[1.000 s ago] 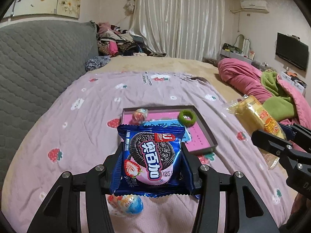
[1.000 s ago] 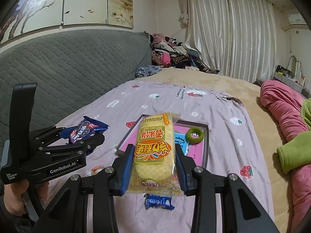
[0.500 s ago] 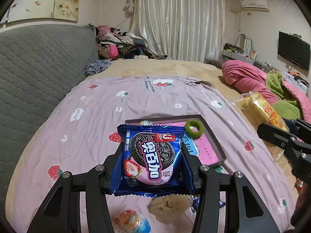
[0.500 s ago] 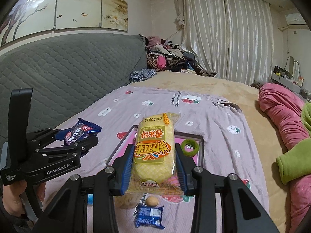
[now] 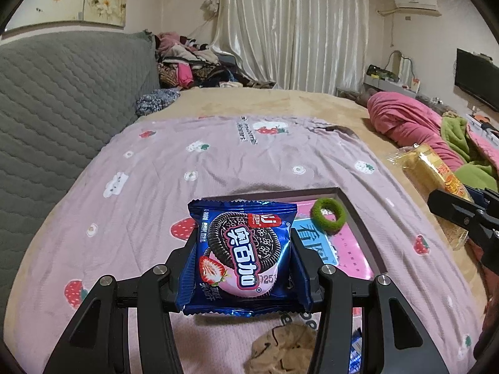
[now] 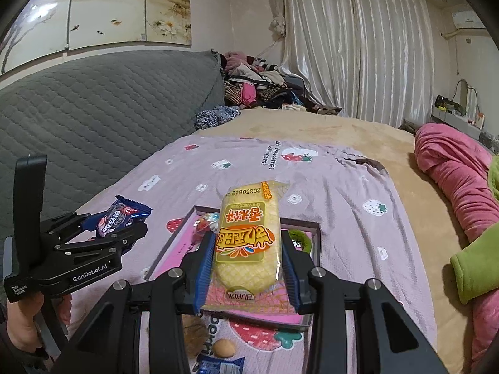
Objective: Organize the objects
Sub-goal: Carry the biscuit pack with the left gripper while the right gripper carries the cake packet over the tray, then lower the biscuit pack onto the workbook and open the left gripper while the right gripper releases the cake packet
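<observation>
My left gripper (image 5: 244,257) is shut on a blue Oreo cookie packet (image 5: 240,249), held flat above the near left corner of a shallow pink-bottomed tray (image 5: 358,215). A green hair tie (image 5: 329,218) lies in the tray's far right corner. My right gripper (image 6: 248,260) is shut on a yellow rice-cracker packet (image 6: 248,233) over the tray's (image 6: 167,251) near half. A wrapped candy (image 6: 207,221) sits in the tray's far left corner. The right wrist view shows the left gripper (image 6: 124,230) with the Oreo packet (image 6: 120,218) to the left of the tray.
The tray rests on a lilac strawberry-print sheet (image 5: 218,162) over the bed. In front of it lie a walnut (image 5: 283,349), a small tan nut (image 6: 223,347) and a blue packet (image 6: 218,366). A grey quilted headboard (image 5: 62,99) stands left, pink and green bedding (image 6: 461,187) right.
Both grippers have moved forward over the bed toward the tray, each still holding its packet. The blue candy ball has left the left wrist view and the walnut has come in.
</observation>
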Motion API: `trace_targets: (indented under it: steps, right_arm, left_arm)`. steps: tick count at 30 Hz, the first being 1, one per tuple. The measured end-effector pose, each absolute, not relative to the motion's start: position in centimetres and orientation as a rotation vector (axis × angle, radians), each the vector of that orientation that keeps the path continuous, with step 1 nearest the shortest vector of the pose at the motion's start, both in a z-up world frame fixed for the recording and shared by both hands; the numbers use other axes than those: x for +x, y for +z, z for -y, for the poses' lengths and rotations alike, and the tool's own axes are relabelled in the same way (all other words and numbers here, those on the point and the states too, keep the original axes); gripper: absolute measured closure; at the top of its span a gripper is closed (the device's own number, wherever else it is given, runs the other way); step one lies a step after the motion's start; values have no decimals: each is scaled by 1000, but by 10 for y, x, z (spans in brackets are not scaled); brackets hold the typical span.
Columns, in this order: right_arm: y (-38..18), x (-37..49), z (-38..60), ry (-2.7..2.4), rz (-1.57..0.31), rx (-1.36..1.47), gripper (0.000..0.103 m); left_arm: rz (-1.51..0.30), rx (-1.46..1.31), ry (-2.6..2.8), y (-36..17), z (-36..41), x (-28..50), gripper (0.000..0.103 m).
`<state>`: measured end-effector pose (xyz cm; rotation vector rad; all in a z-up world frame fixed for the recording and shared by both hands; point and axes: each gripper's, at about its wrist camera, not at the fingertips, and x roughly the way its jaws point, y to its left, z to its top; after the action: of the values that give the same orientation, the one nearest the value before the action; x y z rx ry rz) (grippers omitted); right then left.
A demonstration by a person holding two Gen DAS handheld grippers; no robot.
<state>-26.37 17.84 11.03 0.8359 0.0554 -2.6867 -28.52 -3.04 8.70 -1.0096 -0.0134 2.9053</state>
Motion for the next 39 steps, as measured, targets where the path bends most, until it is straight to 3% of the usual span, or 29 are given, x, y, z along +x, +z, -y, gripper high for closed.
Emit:
trace_targets:
  steps: [39]
  right_arm:
    - [-42, -356, -191, -2596, 41, 1196, 63]
  left_arm:
    - [-13, -1361, 2762, -40, 17, -388, 50]
